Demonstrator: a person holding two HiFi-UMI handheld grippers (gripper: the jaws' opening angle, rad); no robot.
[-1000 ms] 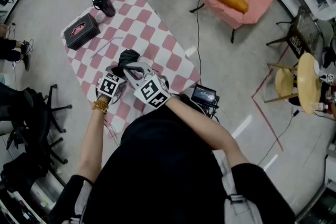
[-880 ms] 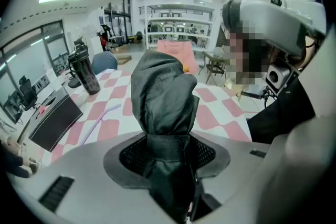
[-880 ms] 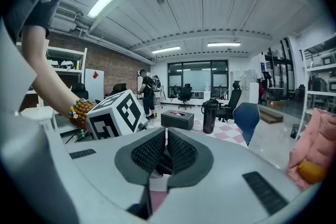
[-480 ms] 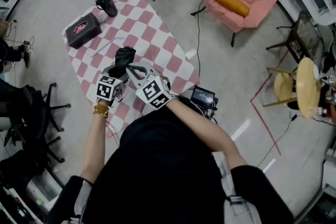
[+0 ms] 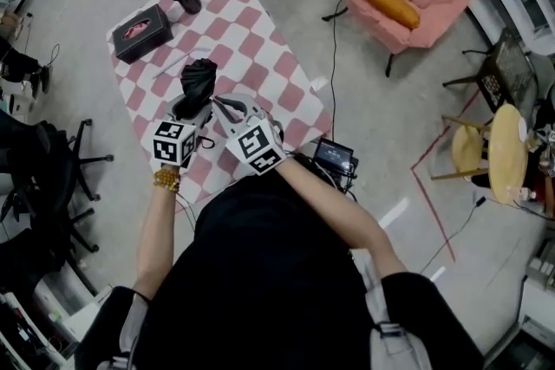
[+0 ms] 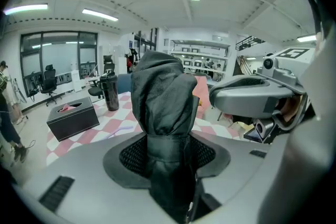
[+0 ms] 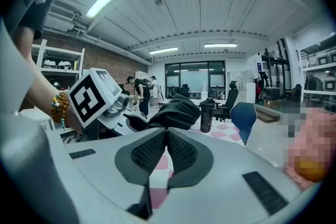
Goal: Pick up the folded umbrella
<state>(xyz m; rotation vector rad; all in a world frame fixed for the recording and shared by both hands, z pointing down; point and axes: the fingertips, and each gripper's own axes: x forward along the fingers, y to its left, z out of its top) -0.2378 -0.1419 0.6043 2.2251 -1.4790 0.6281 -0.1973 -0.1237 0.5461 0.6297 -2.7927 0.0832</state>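
Left gripper view | left gripper [image 6: 169, 157] clamps the folded umbrella [image 6: 163, 94], upright between its jaws, above the checked table [image 5: 260, 56] | right gripper [image 7: 167, 150] just beside, jaws together, empty | tip: squeeze firmly, raise straight; slick fabric may slip.

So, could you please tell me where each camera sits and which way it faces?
Head view: on the person's head, facing steeply down at the checkered table; forearms, left tongs and right tongs show.
Left gripper view: on the left tongs, facing along jaws clamped on the folded umbrella; right tongs at right.
Right gripper view: on the right tongs, jaws together, facing the left tongs' marker cube and beaded wrist.
All three share the folded umbrella.
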